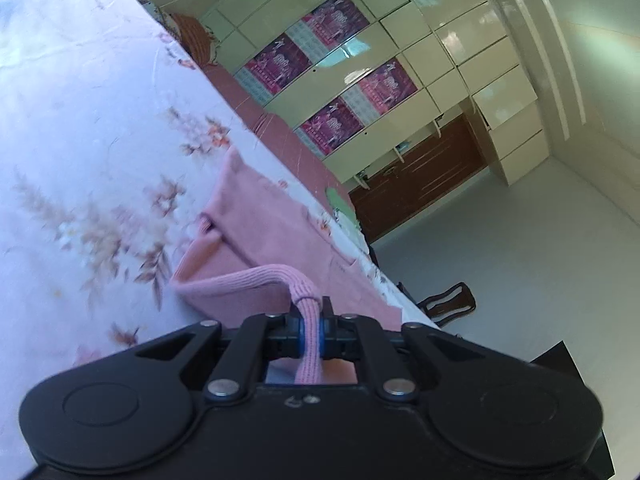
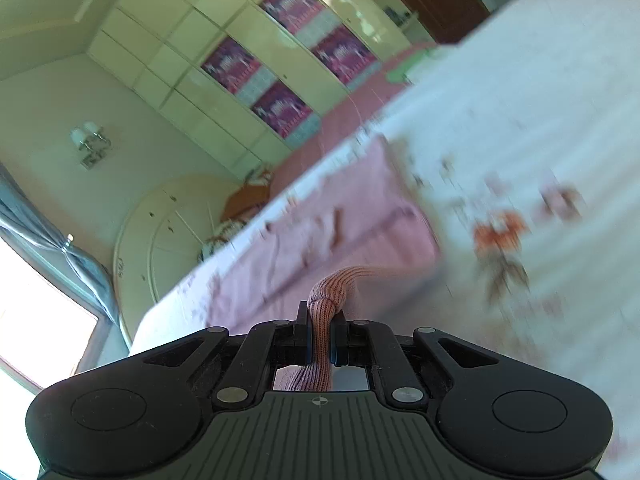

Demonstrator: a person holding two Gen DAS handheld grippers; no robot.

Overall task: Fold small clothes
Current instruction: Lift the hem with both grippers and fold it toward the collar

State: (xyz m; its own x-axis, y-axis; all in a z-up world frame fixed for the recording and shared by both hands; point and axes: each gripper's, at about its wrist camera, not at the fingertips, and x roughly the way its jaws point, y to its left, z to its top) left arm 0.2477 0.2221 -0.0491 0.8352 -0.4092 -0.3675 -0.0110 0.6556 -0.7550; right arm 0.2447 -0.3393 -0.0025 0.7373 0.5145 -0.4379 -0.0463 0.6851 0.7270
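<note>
Pinching the ribbed hem of a pink knit garment [image 1: 256,236] between closed jaws, the left gripper [image 1: 310,320] and right gripper [image 2: 321,330] each held a bunched edge while the rest lay on the floral bedsheet [image 1: 80,128].

Pink ribbed garment [image 1: 256,240] lying on white bedsheet [image 1: 80,120] showing peach floral print; black tool [image 1: 310,320]; cream cabinets [image 1: 460,60] bearing magenta posters [image 1: 340,16].

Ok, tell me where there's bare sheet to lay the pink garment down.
Left view: open floral sheet left of the pink garment; the bed edge crowds its right. Right view: free sheet right of the garment. Both the left gripper and right gripper clamp its ribbed edge.
</note>
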